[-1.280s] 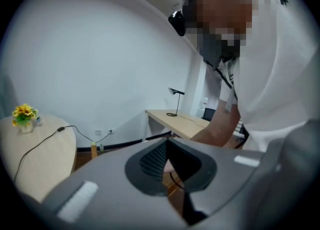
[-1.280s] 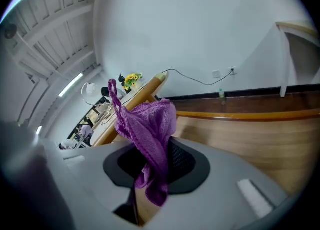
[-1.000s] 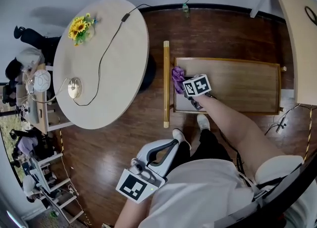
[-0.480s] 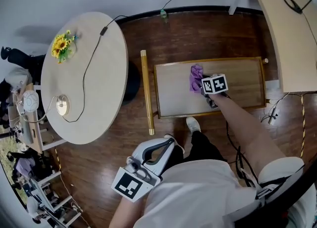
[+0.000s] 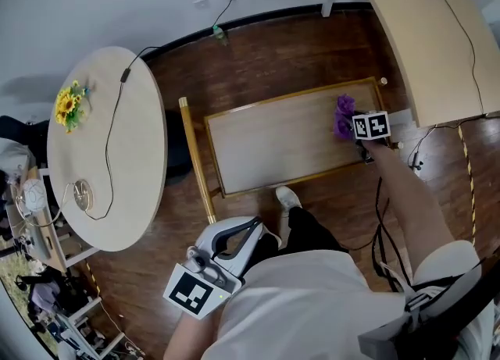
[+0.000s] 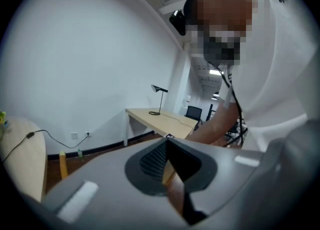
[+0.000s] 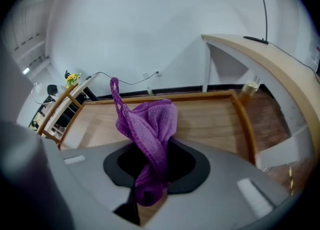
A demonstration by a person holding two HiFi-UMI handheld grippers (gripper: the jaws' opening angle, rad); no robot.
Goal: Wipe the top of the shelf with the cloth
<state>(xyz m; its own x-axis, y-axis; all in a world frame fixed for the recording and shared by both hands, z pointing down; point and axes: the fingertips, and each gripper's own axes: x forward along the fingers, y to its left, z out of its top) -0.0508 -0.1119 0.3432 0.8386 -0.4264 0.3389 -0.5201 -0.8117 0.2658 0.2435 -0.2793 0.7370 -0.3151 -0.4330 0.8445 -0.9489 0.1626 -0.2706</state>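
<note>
Purple cloth [image 5: 344,116] clamped in right gripper [image 5: 357,130], arm outstretched over shelf [image 5: 273,144].

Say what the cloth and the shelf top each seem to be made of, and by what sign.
The cloth: soft knitted or woven textile, possibly microfibre; purple, matte, with visible ribbed loops and limp folds. The shelf top: wood or wood-look board; light brown with faint grain, smooth low sheen, darker raised rim.

White shirt [image 5: 312,304] over black trousers [image 5: 314,231] (one white shoe [image 5: 287,197] shows).
</note>
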